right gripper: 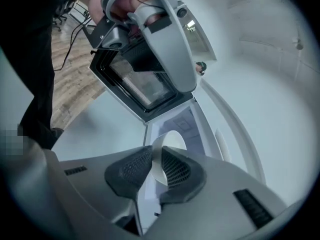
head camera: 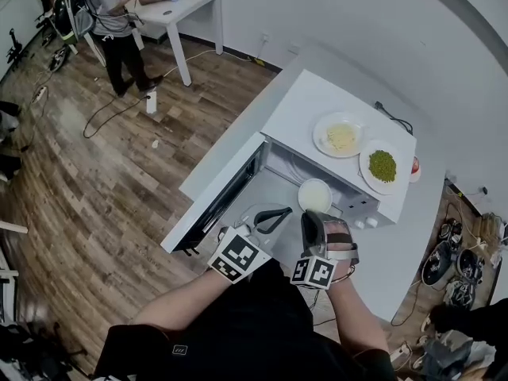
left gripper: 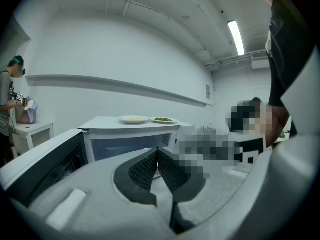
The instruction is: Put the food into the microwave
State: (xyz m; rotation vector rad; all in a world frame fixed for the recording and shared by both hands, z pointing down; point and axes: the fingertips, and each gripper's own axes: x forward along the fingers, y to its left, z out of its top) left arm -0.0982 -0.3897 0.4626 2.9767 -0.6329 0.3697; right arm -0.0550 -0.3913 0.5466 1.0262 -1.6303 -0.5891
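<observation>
Microwave (head camera: 317,109) stands on the white table (head camera: 397,252), just to the 2 o'clock side of the head view's middle. Its door (head camera: 213,201) is swung open toward 8 o'clock.

Far off at 10 o'clock a person (head camera: 111,14) stands on the wooden floor (head camera: 103,181) beside a small white table (head camera: 190,6).

At 6 o'clock of the open door, the left tongs (head camera: 286,211) point toward the oven's mouth. In the left gripper view the left tongs (left gripper: 157,153) are closed, the ribbed pads meeting at their tips with nothing between them.

Just at 3 o'clock of them, a white dish (head camera: 315,194) sits at the mouth of the open cavity. The right tongs (head camera: 312,215) reach it from 6 o'clock. The right gripper view shows these tongs (right gripper: 156,156) narrowed onto the rim of the dish (right gripper: 172,140), one pad on each face. I cannot tell what the dish holds.

On top of the oven, at 1 o'clock of the dish, lies a plate of pale yellow food (head camera: 341,136). A plate of green peas (head camera: 382,166) lies just beside it, at its 4 o'clock.
</observation>
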